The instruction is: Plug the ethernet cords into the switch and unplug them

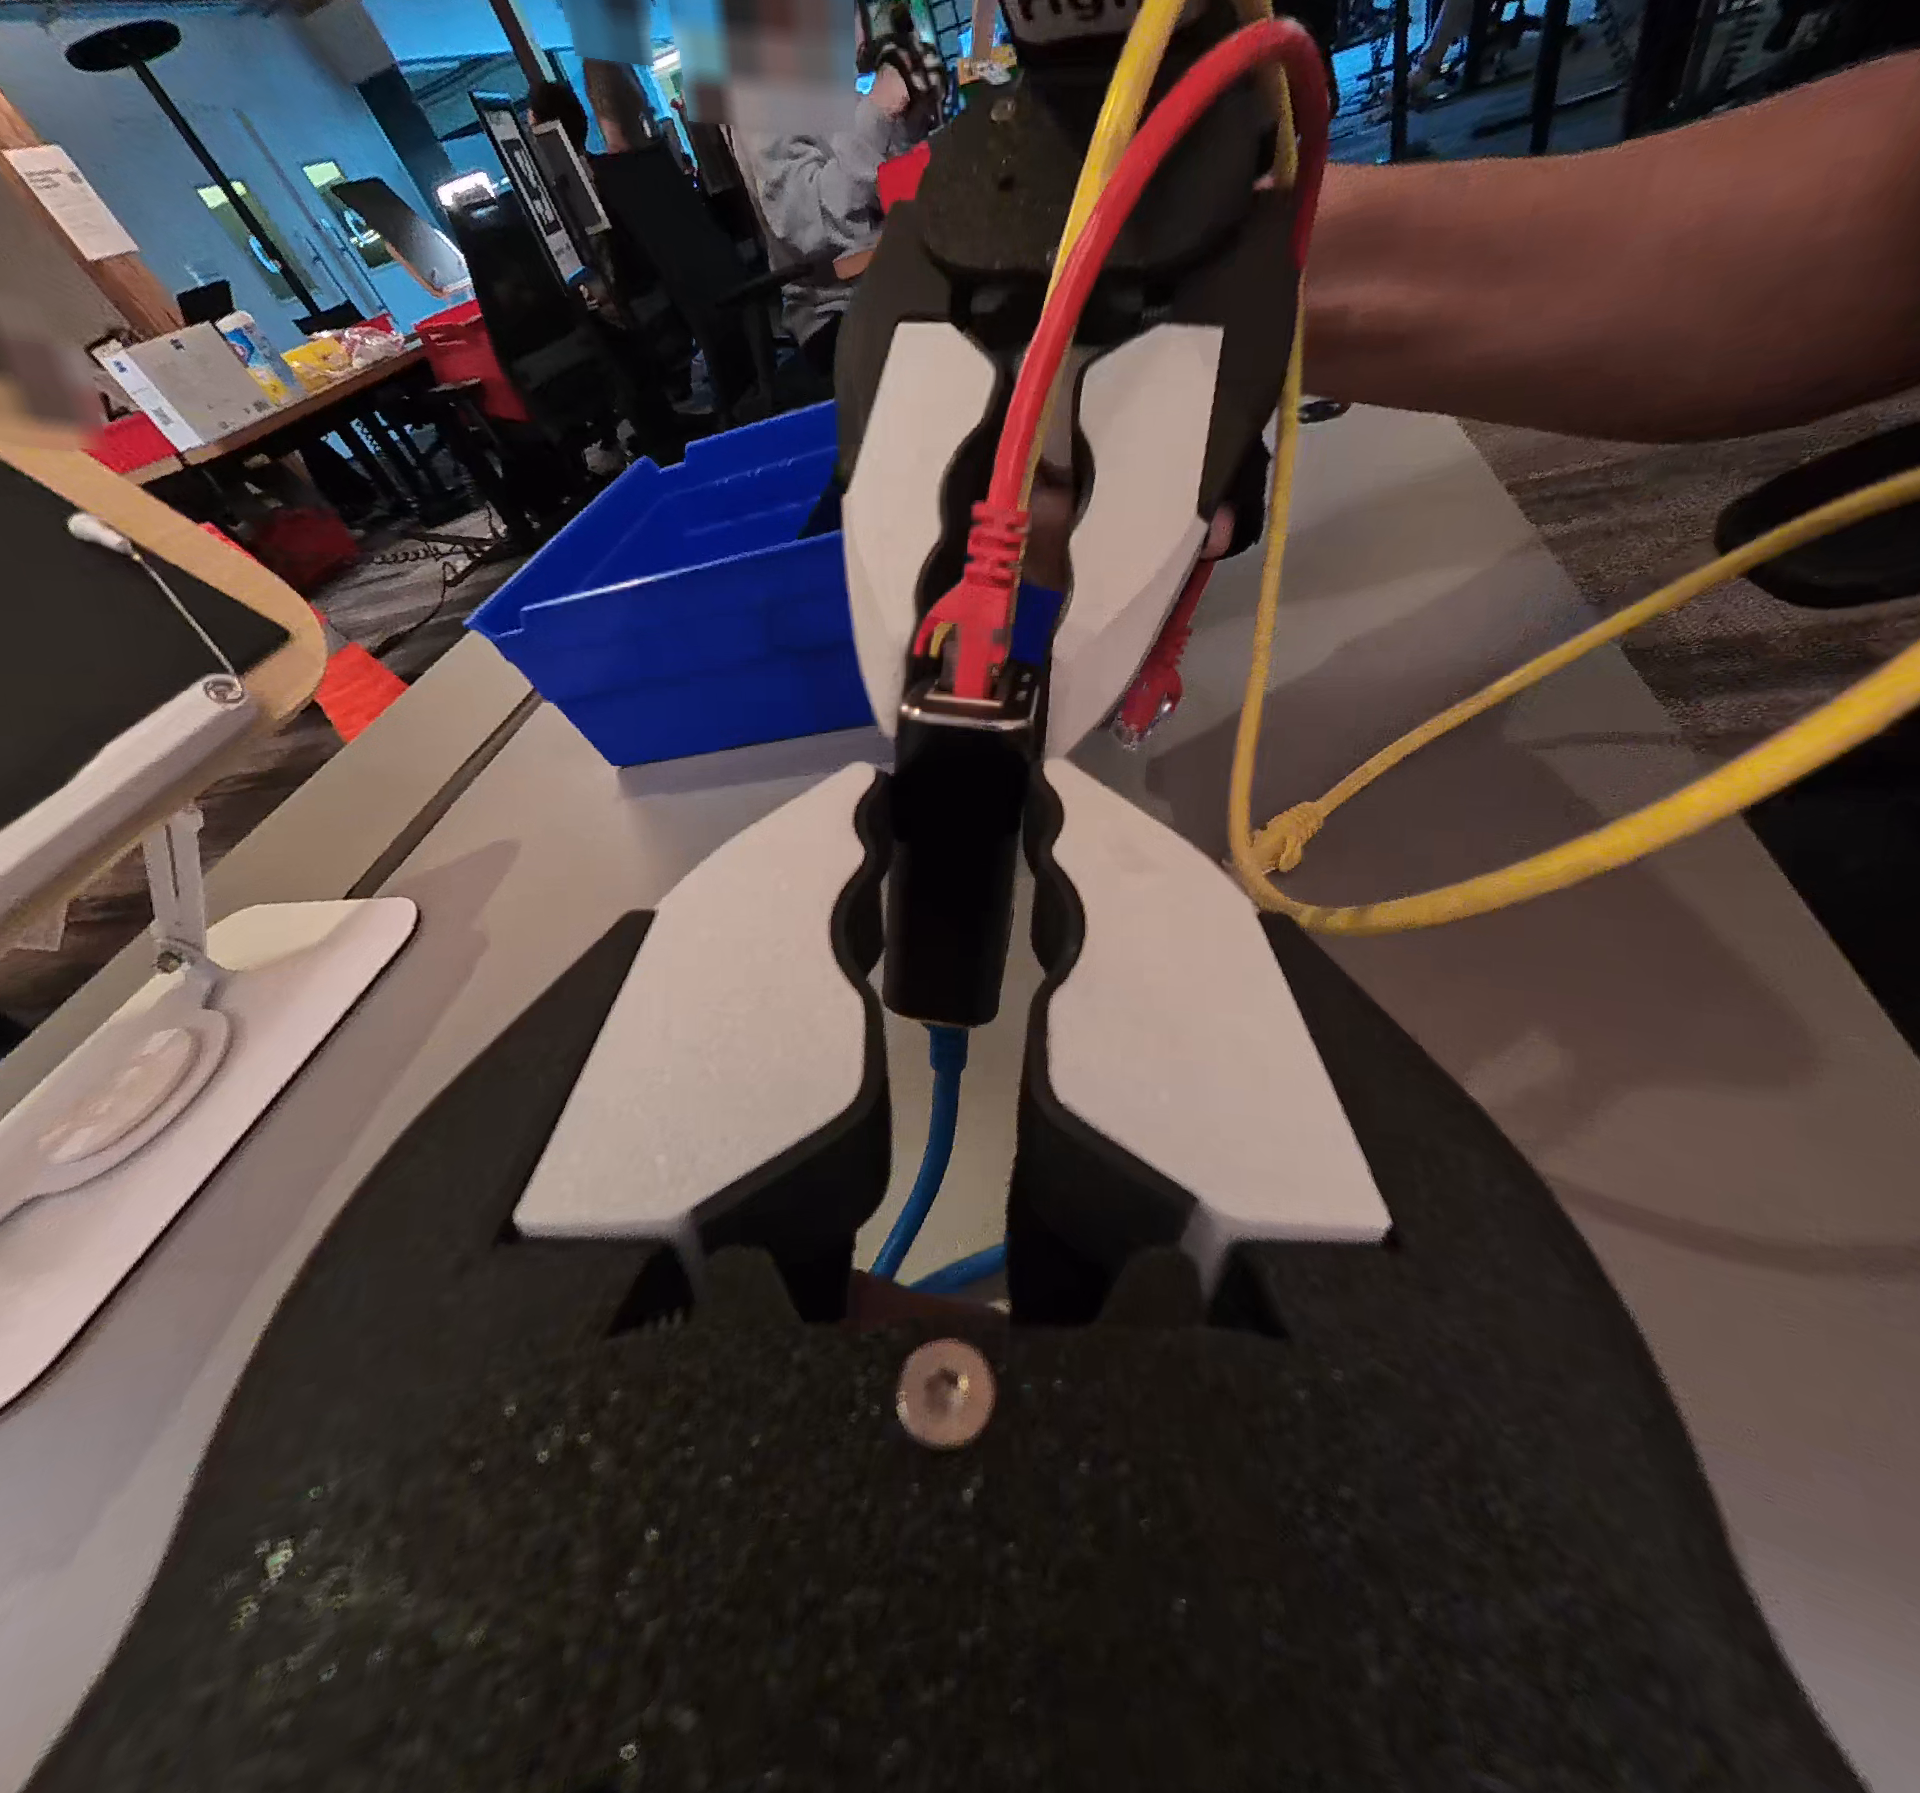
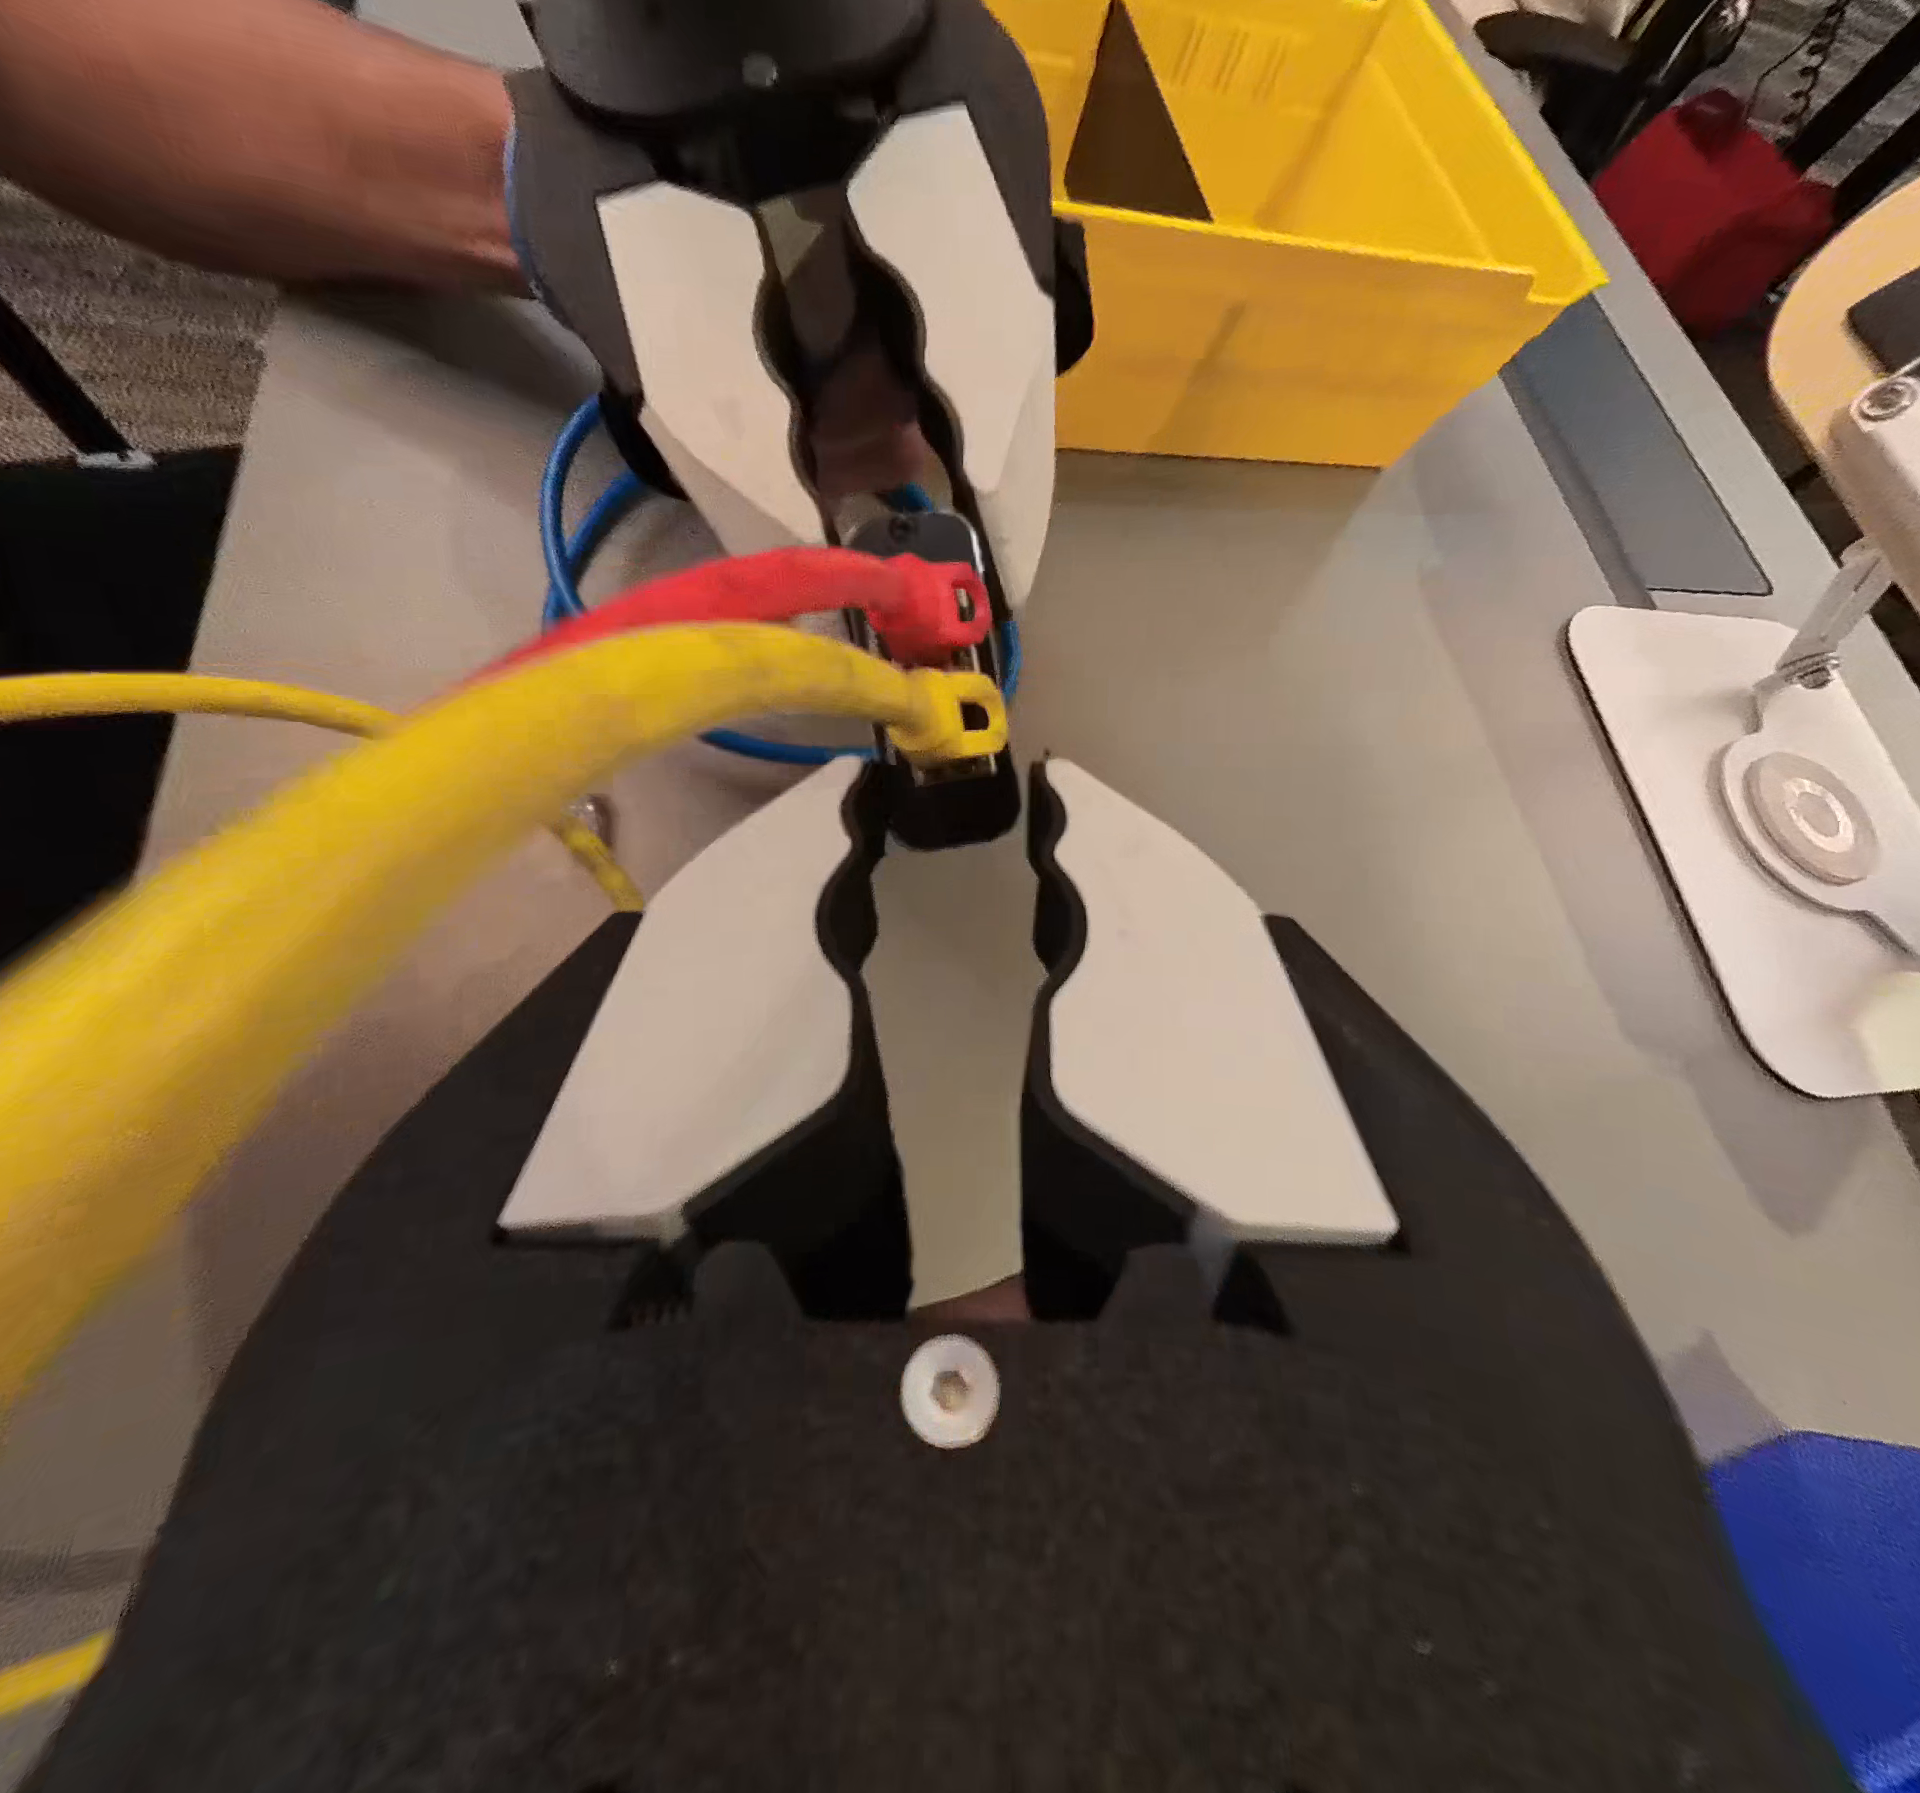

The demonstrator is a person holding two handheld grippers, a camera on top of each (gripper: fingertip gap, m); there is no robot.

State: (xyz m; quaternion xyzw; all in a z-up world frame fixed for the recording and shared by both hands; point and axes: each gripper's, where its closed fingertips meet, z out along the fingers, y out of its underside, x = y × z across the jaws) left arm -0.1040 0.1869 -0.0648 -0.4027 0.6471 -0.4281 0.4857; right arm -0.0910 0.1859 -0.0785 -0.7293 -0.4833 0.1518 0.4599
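Black switch (image 1: 951,870) clamped in left claw (image 1: 954,808), red cord (image 1: 1049,372) plugged in, labelled right claw (image 1: 992,704)

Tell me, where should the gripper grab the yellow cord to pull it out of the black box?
Probably the stiff yellow plug right at the switch, not the floppy yellow cord. Come from the end away from the red plug, jaws across its flat sides; the left gripper holds the switch.

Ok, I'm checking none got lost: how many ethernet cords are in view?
3. The red cord and the yellow cord are plugged into the switch, red above yellow in the right wrist view. The blue cord loops behind the switch; its ends are hidden.
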